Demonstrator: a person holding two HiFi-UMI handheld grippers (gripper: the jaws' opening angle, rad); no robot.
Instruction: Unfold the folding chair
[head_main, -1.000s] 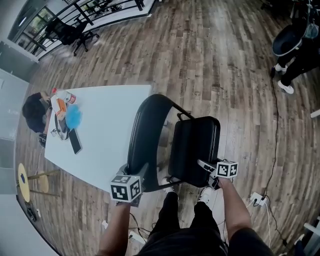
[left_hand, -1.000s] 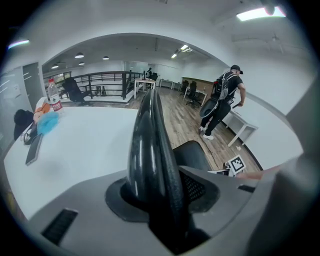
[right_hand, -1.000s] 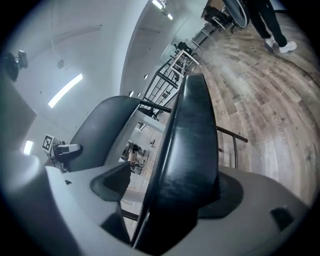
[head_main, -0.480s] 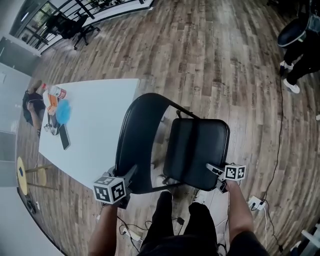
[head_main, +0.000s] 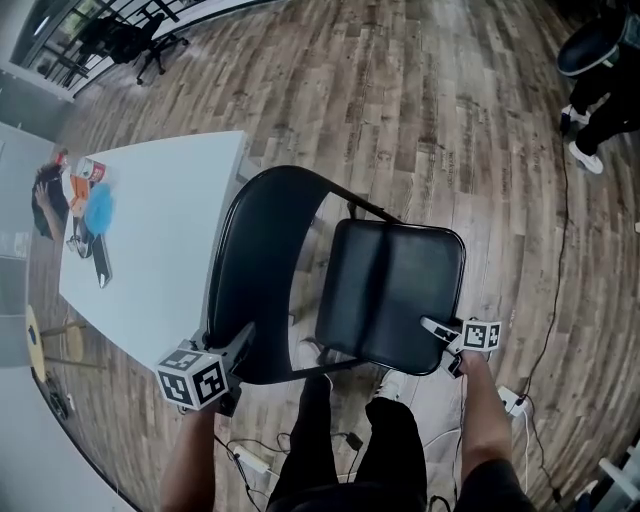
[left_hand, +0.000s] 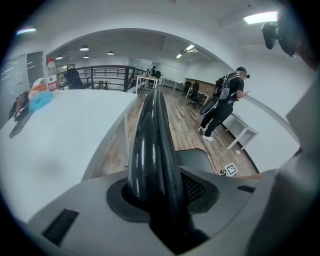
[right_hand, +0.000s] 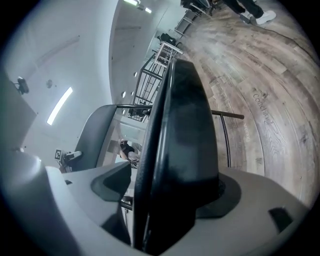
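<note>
1. Grey-brown wood-plank floor (head_main: 450, 120) of an open office room.
2. Smooth white surface (head_main: 150, 230) on the left.
3. Black folding chair (head_main: 300, 200) just right of it, with a curved backrest (head_main: 255, 270) and a padded seat (head_main: 390, 290).
4. Left tongs (head_main: 240, 340) clenched on the backrest's near rim; right tongs (head_main: 435, 328) clenched on the seat's near edge.
5. Bottle (left_hand: 51, 75) at the far left; its red label is unreadable.
</note>
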